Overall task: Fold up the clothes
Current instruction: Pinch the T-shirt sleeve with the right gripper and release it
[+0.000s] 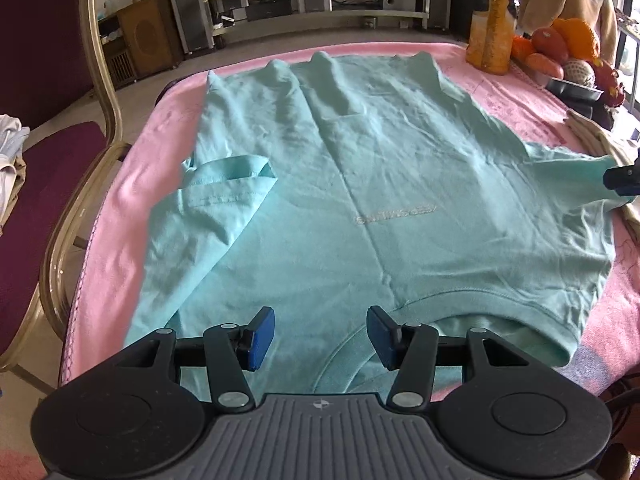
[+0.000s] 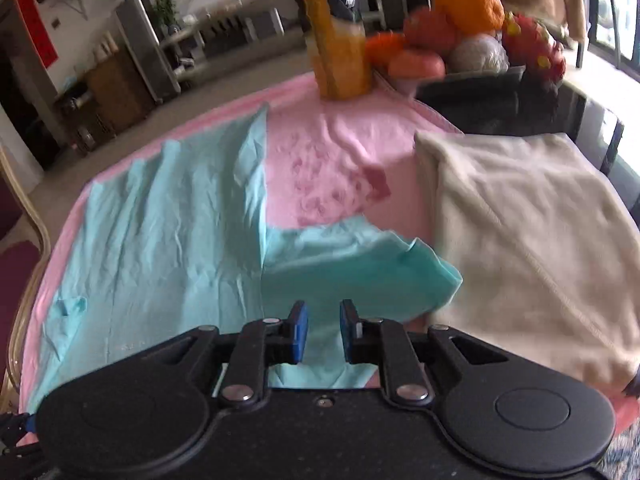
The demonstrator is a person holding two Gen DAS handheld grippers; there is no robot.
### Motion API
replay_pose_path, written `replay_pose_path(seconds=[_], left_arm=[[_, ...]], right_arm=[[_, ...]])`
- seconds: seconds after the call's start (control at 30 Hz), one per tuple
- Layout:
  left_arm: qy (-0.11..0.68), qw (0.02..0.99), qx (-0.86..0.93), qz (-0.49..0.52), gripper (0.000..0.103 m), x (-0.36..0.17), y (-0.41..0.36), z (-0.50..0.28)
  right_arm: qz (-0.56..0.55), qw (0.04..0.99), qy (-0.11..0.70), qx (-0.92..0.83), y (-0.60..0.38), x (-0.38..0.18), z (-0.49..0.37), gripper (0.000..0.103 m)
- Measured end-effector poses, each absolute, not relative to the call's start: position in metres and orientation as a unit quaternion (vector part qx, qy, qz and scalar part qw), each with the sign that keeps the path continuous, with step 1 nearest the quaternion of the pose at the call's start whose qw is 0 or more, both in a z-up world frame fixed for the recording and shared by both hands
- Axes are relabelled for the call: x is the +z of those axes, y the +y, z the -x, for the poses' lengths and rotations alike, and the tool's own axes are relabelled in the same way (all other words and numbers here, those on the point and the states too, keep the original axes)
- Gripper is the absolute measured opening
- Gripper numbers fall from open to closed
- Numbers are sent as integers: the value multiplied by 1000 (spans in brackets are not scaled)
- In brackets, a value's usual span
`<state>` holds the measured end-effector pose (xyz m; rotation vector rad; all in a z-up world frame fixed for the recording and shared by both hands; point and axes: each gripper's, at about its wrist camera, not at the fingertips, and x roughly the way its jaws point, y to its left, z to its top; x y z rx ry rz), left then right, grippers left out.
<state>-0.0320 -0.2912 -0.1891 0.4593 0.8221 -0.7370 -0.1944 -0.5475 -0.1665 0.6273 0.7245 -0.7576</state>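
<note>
While the teal T-shirt (image 1: 360, 184) lies spread flat on the pink cloth (image 1: 120, 200) over the tabletop, the left gripper (image 1: 320, 338) hovers over its collar, fingers wide, empty. Right gripper (image 2: 323, 332) fingers narrowly apart, nothing pinched, over the sleeve (image 2: 360, 264) beside a folded beige garment (image 2: 520, 232).

The shirt (image 1: 360, 184) lies spread on the blanket (image 1: 520, 92), stretching ahead of the left tongs (image 1: 321, 338), collar (image 1: 460, 312) nearest them. Its one sleeve (image 1: 228, 184) lies folded onto the body, ahead and to their left. The other sleeve (image 2: 360, 264) lies just ahead of the right tongs (image 2: 323, 331), touching a folded cloth (image 2: 520, 232) on their right. Far ahead stand a bottle (image 2: 340, 40) and a fruit tray (image 2: 472, 84). A chair (image 1: 52, 152) stands left of the table.
</note>
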Motion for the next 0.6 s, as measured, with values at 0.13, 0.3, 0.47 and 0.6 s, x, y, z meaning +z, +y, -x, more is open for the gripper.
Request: replay_pose_path(seconds=[0.13, 0.3, 0.47, 0.6], left_arm=[[395, 823, -350, -208, 52, -190, -289, 30], [396, 813, -371, -211, 52, -191, -293, 36], [394, 804, -384, -226, 52, -194, -298, 44], [398, 802, -382, -230, 52, -196, -297, 43]], right_arm=[[-373, 786, 269, -412, -574, -164, 230, 31], [-475, 728, 237, -434, -606, -185, 271, 29], [-438, 736, 266, -442, -607, -187, 254, 24], [-410, 755, 283, -426, -603, -182, 240, 2]])
